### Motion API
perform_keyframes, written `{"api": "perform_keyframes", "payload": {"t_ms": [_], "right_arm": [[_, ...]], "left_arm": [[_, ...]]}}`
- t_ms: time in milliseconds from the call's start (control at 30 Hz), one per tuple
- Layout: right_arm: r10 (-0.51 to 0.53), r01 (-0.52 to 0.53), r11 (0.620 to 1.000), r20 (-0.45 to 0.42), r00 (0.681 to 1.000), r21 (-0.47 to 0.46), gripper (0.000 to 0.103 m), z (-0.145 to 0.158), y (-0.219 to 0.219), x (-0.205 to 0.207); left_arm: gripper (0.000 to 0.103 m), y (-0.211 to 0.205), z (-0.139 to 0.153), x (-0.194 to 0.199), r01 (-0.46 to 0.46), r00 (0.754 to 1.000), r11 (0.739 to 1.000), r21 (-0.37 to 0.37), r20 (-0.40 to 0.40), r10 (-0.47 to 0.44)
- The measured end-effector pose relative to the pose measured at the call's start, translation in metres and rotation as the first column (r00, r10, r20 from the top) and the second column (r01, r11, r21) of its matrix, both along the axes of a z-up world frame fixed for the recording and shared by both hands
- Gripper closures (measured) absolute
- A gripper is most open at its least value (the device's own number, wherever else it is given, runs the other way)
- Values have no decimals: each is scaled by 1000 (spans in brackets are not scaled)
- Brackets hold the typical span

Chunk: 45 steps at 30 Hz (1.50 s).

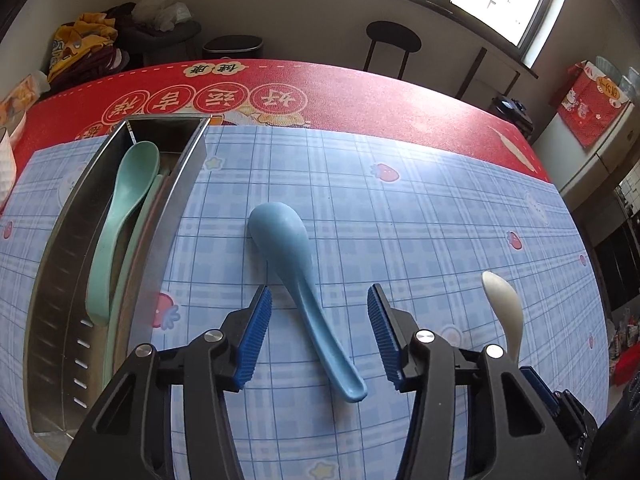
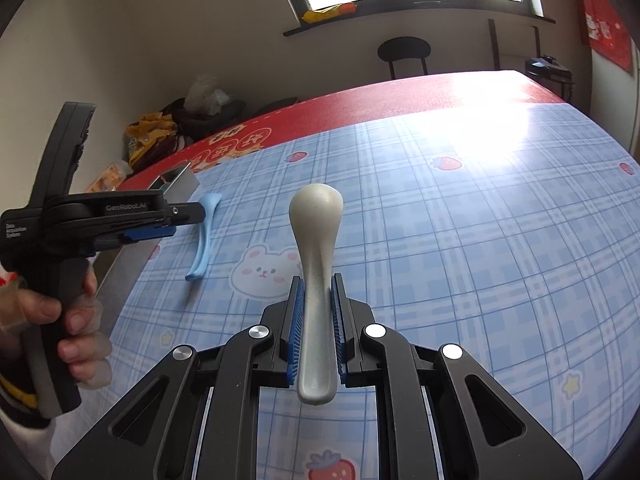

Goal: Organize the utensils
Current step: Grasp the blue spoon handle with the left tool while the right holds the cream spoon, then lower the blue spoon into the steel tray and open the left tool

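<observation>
A blue spoon (image 1: 298,276) lies bowl-down on the plaid mat, handle toward me. My left gripper (image 1: 319,292) stands open astride that handle, and its blue pads (image 1: 256,332) do not touch it. To the left, a long metal tray (image 1: 176,208) holds two pale green spoons (image 1: 124,216). My right gripper (image 2: 316,280) is shut on the handle of a white spoon (image 2: 318,216), held above the mat. The white spoon (image 1: 506,312) also shows at the right of the left wrist view. In the right wrist view a hand holds the left gripper (image 2: 188,216) over the blue spoon (image 2: 202,248).
A blue plaid mat (image 1: 400,220) covers a red tablecloth (image 1: 360,84). A white object (image 1: 6,168) sits at the table's left edge. Beyond the table stand a dark chair (image 1: 392,40), a bin (image 1: 234,46) and a pile of clothes (image 1: 92,48).
</observation>
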State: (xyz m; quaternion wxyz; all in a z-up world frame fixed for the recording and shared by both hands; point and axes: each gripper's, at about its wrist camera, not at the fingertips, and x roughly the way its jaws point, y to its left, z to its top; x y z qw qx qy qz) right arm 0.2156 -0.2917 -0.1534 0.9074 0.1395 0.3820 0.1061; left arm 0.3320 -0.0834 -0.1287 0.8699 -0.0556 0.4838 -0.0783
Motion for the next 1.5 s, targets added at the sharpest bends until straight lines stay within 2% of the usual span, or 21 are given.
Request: {"api": "perform_keyframes", "payload": {"t_ms": [167,333,400,467,567,800,933,1233,1400,1500], "right_arm": [[-2,2,999,3,1000,34,89,-1,-3,-1],[4,-4,999,5,1000,43,89,-1,-3,-1],[2,-2,999,7,1000,52,89,-1,-7,-2],[2,-3,998,9,1000,58,89,-1,-9,-2],[8,-8,998,10,1000,56,89,-2,-10,-3],[7,-7,998,16,1000,54,89,-1,-10,-4],[1,-2,998,18,1000,66,89,-1,-12,-5],[6,-7,997,21,1000,72,89,0,-15,-7],[7,-8,997,22,1000,71,89,0,-17,-8],[10,-12,998,23,1000,68,89,0,-16,-8]], "left_arm": [[68,-5,-16,8,-15,999,999,39,-32,16],[70,-14,-16,3,1,1000,996,92,2,-2],[84,-17,-16,-4,27,999,994,110,18,-29],[90,-19,-17,-13,75,996,991,109,41,-80],[90,-20,-19,-28,118,990,983,142,65,-128],[89,-25,-22,-44,140,982,969,204,97,-163],[90,-21,-18,-52,167,978,975,150,100,-183],[90,-4,14,-79,207,961,971,120,162,-225],[90,26,38,-86,179,958,979,100,208,-197],[90,54,46,-78,116,966,985,129,218,-143]]}}
